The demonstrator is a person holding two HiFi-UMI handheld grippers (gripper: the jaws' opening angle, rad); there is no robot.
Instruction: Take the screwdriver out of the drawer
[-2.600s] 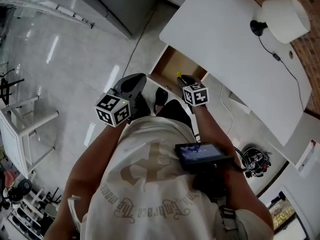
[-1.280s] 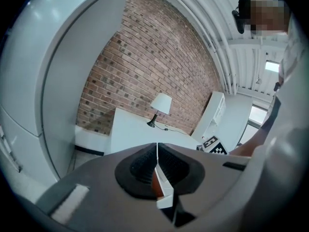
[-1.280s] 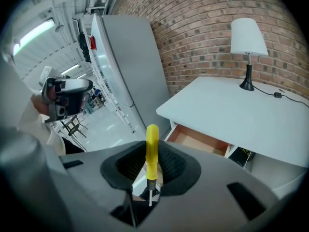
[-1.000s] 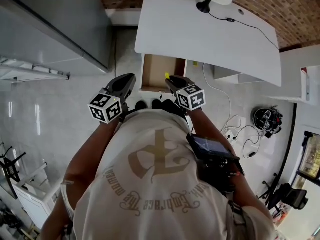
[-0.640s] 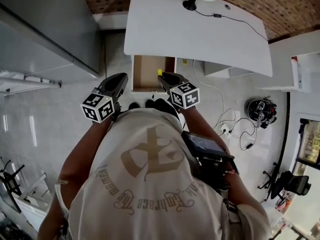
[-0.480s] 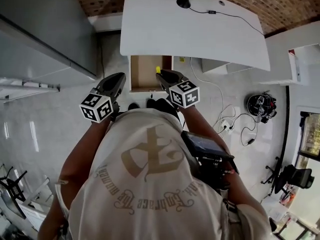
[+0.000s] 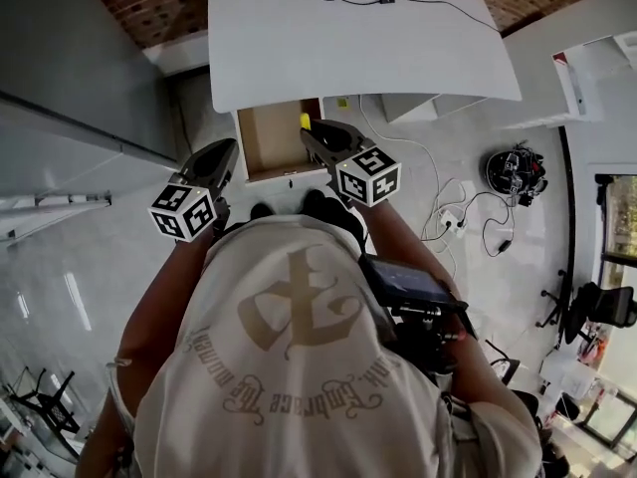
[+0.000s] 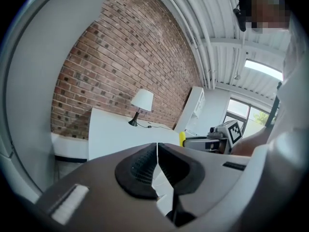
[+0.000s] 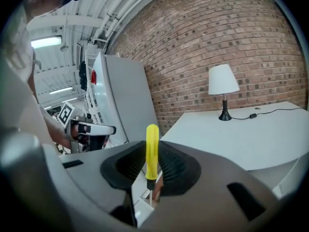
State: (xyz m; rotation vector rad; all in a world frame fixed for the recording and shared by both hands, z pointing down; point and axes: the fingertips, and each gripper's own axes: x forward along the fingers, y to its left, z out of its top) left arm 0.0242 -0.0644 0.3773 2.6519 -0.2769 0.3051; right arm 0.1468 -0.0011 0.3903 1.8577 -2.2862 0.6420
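Little had shifted between the grippers and the drawer [image 7: 261,139] since half a second earlier – mostly the head view had swung, sliding the white table [image 7: 348,43] toward the top of the frame until only the base of the lamp [image 9: 223,88] showed there. The right gripper [image 9: 151,169] was pinching the yellow handle of the screwdriver [image 9: 152,144] between its ribbed pads. The handle's top stood above the jaws and the thin metal shaft pointed down below them. From the head view, that yellow tip sat over the right side of the open drawer, which jutted from under the table's near edge. The left gripper [image 8: 157,152] hung to the drawer's left – its fingers pressed together at the tips, with nothing between them.
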